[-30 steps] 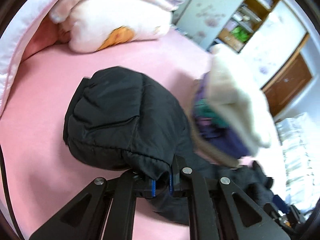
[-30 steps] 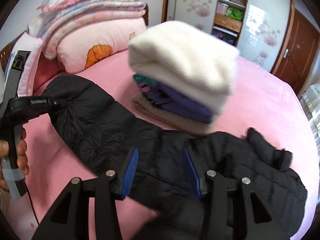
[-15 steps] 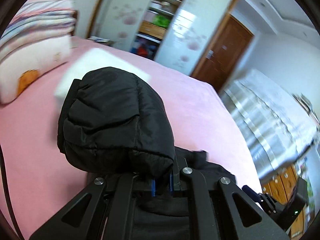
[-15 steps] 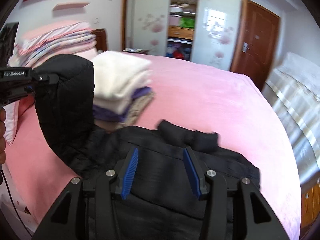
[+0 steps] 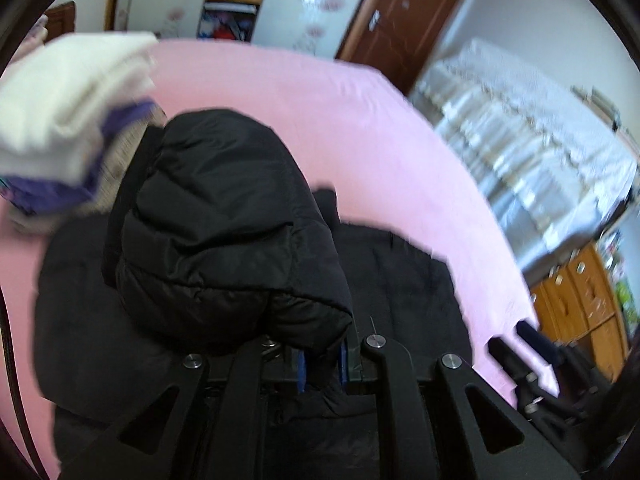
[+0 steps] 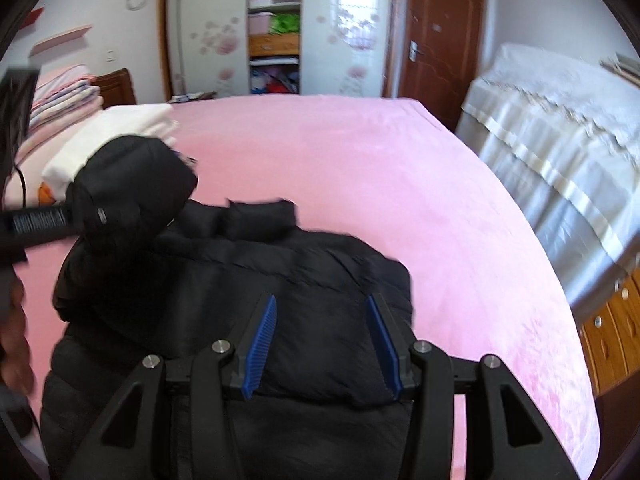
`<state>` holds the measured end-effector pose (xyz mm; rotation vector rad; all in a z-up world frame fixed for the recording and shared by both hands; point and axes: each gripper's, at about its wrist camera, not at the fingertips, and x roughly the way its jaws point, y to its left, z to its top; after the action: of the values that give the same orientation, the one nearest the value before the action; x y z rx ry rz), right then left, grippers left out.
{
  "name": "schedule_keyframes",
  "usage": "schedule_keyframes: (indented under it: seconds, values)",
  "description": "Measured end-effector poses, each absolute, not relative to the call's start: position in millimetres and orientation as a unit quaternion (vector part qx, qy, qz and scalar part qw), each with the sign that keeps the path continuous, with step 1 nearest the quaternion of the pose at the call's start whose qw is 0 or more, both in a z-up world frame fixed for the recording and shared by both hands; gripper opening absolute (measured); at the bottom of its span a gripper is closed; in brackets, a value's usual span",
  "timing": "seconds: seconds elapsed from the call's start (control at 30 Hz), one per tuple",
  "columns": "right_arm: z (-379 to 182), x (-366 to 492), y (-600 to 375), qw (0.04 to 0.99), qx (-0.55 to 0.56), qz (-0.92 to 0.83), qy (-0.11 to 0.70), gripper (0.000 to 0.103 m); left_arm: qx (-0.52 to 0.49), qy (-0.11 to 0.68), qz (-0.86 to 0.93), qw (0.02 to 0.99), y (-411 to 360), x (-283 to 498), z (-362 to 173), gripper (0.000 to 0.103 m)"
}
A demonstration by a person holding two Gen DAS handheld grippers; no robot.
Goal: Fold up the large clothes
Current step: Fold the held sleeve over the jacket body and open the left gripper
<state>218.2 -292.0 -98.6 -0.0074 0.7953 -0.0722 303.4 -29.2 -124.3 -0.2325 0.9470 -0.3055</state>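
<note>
Now we have swung the black quilted puffer jacket (image 6: 304, 292) across the pink bed (image 6: 400, 184), left gripper (image 5: 320, 364) pinching its sleeve, right gripper (image 6: 322, 344) half-open astride the body, folding underway.

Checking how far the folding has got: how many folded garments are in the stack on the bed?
3 can be made out in the blurred stack: a cream one on top, a purple one under it, a beige one at the bottom. More may be hidden.
</note>
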Motion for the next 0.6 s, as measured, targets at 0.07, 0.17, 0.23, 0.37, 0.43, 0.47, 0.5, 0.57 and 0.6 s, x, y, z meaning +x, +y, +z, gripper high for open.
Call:
schedule_keyframes:
  seconds: [0.07, 0.17, 0.23, 0.37, 0.43, 0.47, 0.5, 0.57, 0.6]
  values:
    - [-107.2, 218.1, -302.4, 0.918, 0.002, -0.041, 0.395, 0.047, -0.095, 0.471, -0.145, 0.865, -45.1, 300.5, -148.6, 0.011]
    - [-120.4, 217.5, -312.8, 0.912, 0.012, -0.048, 0.406, 0.047, -0.086, 0.484, -0.151, 0.857, -56.4, 298.3, -165.6, 0.028]
    - [-125.9, 216.2, -318.0, 0.910, 0.021, -0.046, 0.412, 0.047, -0.090, 0.481, -0.166, 0.856, -62.9, 293.3, -167.7, 0.051]
    - [-129.5, 216.8, -321.2, 0.910, 0.029, -0.040, 0.413, 0.047, -0.098, 0.467, -0.182, 0.860, -64.4, 277.0, -159.4, 0.063]
    - [-128.9, 216.8, -319.2, 0.910, 0.029, -0.037, 0.411, 0.047, -0.102, 0.459, -0.190, 0.862, -59.1, 272.4, -153.7, 0.063]
    - [-128.0, 217.3, -317.7, 0.911, 0.027, -0.035, 0.409, 0.047, -0.108, 0.454, -0.196, 0.862, -53.7, 268.3, -150.6, 0.063]
    - [-127.1, 217.3, -315.9, 0.912, 0.026, -0.034, 0.408, 0.047, -0.114, 0.450, -0.199, 0.863, -48.0, 265.4, -147.5, 0.063]
    - [-124.5, 217.5, -312.9, 0.914, 0.025, -0.032, 0.405, 0.047, -0.123, 0.442, -0.197, 0.867, -42.1, 266.1, -141.2, 0.064]
    - [-122.8, 217.5, -311.5, 0.914, 0.026, -0.030, 0.403, 0.047, -0.132, 0.435, -0.197, 0.869, -33.6, 261.2, -137.9, 0.064]
